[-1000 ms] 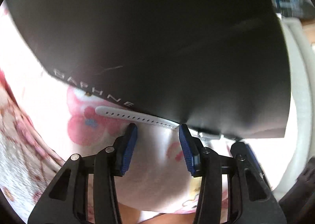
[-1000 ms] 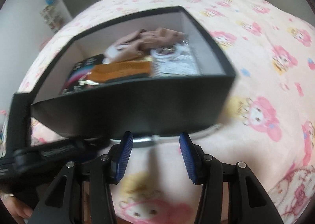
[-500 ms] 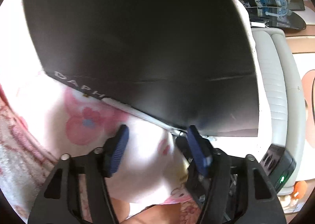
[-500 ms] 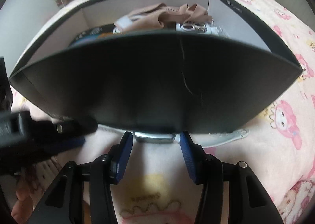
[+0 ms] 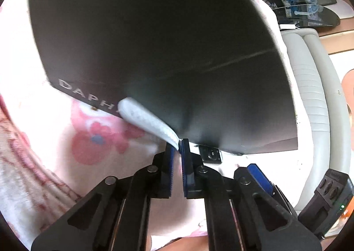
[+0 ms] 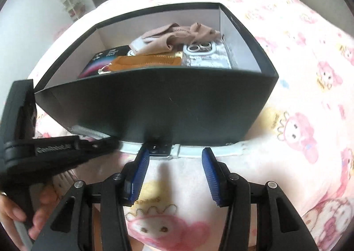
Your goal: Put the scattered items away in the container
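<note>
Honestly the risk I see is the watch [image 6: 161, 151] snagging. Left gripper [image 5: 176, 151] has its jaws clenched on one white strap [image 5: 146, 118], having just snapped closed around it, but it's only got the thin end pinched right at the tips. My guess is a thin rubbery strap like that could slide out once the weight of the watch body hangs off it.

Second worry: the watch lies hard against the foot of the box [image 6: 154, 105], maybe partly tucked under its front wall, I can't tell for sure. If so, pulling could drag or tip the box rather than free the watch.

Right gripper [image 6: 174, 175] is released, nothing between its jaws. The watch body sits just past its left jaw tip, with the other strap running right along the box base, beyond the jaws rather than between them. So it isn't helping hold anything at the moment.

Farther out, on the pink cartoon bedspread [image 6: 298, 96], the box is open and already has a phone case [image 6: 208, 56], a brown comb [image 6: 143, 62] and some beige cloth [image 6: 177, 34] inside. The watch has to clear that tall front wall to get in, so a weak pinch might drop it short.
</note>
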The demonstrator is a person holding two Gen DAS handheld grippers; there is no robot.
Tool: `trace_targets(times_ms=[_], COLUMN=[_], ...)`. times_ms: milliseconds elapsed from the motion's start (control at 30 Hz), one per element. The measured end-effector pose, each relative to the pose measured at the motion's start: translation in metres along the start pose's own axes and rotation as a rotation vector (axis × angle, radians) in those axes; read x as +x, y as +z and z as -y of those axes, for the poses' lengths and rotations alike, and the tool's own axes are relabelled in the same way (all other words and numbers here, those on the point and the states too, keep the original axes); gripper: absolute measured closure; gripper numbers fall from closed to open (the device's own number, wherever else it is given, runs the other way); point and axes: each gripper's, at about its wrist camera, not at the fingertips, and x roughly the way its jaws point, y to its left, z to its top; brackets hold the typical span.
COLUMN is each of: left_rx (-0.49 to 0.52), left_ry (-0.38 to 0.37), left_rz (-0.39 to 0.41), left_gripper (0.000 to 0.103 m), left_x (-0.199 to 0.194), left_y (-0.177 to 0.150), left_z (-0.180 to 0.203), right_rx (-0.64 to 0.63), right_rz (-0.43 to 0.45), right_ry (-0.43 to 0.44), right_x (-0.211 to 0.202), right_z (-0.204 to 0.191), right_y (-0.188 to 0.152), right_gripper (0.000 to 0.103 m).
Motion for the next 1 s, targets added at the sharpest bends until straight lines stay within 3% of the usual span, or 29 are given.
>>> trace_targets(times_ms=[167,267,333,400,433,500,600,700,733,800,867,1000], left_rx=[0.005,0.064,0.127,0.209,0.236,0.208,0.089,-0.017,-0.030,-0.012,0.004,0.016], left_ry=[0.000,-0.023,-0.039,0.000,0.036,0.064,0.100,0.108,0.100,0.087,0.087,0.138], left_rz=[0.009,0.038,0.076,0.116,0.125,0.102,0.019,-0.034,-0.027,-0.010,-0.027,-0.010], left_gripper=[0.100,0.101,0.101,0.101,0.101,0.101,0.099,0.079,0.079,0.068,0.042,0.040], left_x=[-0.018,-0.041,-0.060,-0.070,-0.079,-0.076,-0.071,-0.049,-0.042,-0.035,-0.023,-0.007], left_y=[0.000,-0.001,-0.001,0.019,0.029,0.038,0.035,0.041,0.040,0.038,0.039,0.032], left_z=[0.004,0.020,0.037,0.065,0.057,0.054,0.003,-0.034,-0.038,-0.036,-0.030,-0.028], right_rx=[-0.084,-0.157,-0.195,-0.227,-0.242,-0.277,-0.322,-0.332,-0.326,-0.313,-0.289,-0.243], right_rz=[-0.017,0.005,0.028,0.071,0.090,0.089,-0.026,-0.089,-0.086,-0.073,-0.069,-0.078], right_ry=[-0.002,0.019,0.037,0.051,0.055,0.051,0.006,-0.063,-0.071,-0.088,-0.095,-0.072], right_x=[0.011,0.000,-0.008,-0.014,-0.015,-0.010,0.020,0.043,0.047,0.051,0.052,0.051], right_z=[-0.023,-0.039,-0.050,-0.062,-0.067,-0.076,-0.084,-0.084,-0.083,-0.081,-0.077,-0.064], right_y=[0.006,0.000,-0.002,0.001,0.003,0.006,0.006,0.001,0.000,0.001,0.003,0.003], right_gripper=[0.057,0.056,0.050,0.047,0.046,0.041,0.040,0.040,0.040,0.040,0.040,0.040])
